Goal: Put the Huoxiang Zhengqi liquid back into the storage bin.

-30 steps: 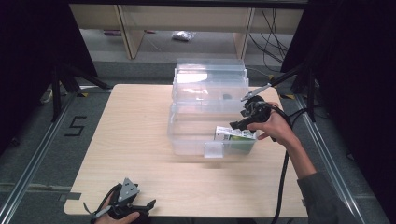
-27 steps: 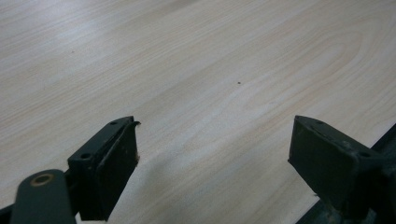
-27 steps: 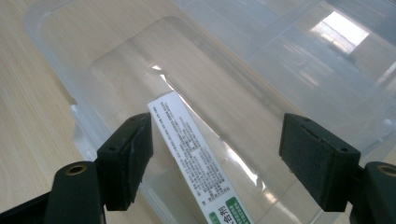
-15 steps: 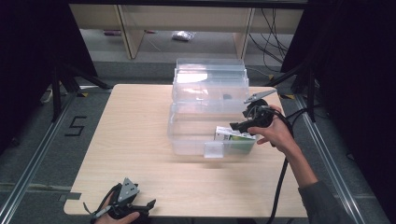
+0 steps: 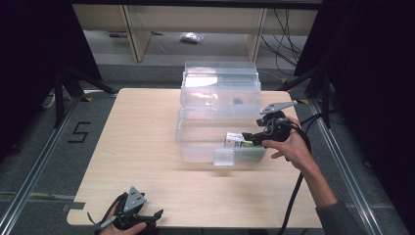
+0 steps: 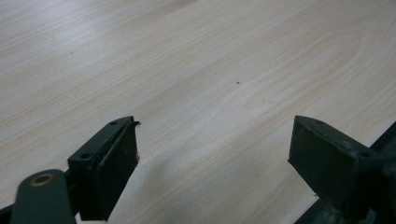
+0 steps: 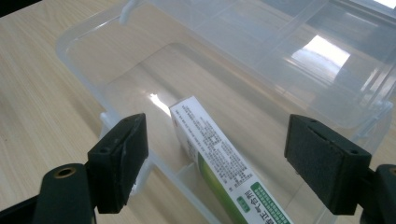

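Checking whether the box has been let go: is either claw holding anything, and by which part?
Nothing is held. The right claw has just been opening, its pads clear of the white-and-green box lying in the clear bin. The left claw is open over bare table.

high: overhead, forward-down | right: close over bin point(image 7: 84, 60) | shared: bin point(image 5: 195, 142)

A narrow white-and-green carton point(image 7: 219, 172) — printed with fine text on its white face — lies flat on the floor of the open clear plastic bin point(image 5: 195, 142), near the bin's right-hand end wall, its long side running along the front wall.
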Motion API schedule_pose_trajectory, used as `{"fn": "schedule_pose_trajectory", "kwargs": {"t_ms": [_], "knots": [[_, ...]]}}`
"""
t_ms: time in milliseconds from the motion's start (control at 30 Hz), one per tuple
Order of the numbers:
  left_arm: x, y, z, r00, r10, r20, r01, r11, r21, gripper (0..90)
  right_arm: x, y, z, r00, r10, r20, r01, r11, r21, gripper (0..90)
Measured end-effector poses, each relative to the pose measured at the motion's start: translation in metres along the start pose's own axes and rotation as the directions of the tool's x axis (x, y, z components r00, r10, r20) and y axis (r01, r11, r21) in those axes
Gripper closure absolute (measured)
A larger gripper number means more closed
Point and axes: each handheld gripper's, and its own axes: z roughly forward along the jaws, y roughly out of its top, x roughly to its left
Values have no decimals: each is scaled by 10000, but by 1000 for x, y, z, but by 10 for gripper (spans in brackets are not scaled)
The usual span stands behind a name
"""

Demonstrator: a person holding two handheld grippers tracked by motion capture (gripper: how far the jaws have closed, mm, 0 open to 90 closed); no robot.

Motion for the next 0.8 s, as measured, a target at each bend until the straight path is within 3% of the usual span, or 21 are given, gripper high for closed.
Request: {"fn": "schedule_pose_trajectory", "kwargs": {"t_ms": [33, 200, 367, 600, 633, 800], "knots": [[0, 0, 0, 10000, -65, 14, 65, 10000, -28, 149, 3, -4, -1, 9997, 225, 40, -225, 9997, -95, 224], [0, 0, 0, 10000, -65, -5, 65, 10000, -33, 149, 9, -11, -7, 9996, 281, -97, -284, 9992, -266, 221], [0, 0, 0, 10000, 17, -21, -17, 10000, 13, 149, 13, -16, -12, 9998, 126, -125, -133, 9984, -554, 213], [0, 0, 0, 10000, -14, -18, 14, 10000, -4, 149, 21, -23, -16, 9993, 196, -307, -212, 9983, -536, 210], [0, 0, 0, 10000, 12, -21, -12, 10000, 17, 149, 20, -23, -17, 9998, -33, -191, 21, 9980, -633, 210], [0, 0, 0, 10000, -58, -23, 58, 10000, -58, 149, 25, -28, -18, 9994, 139, -331, -164, 9971, -746, 212]]}}
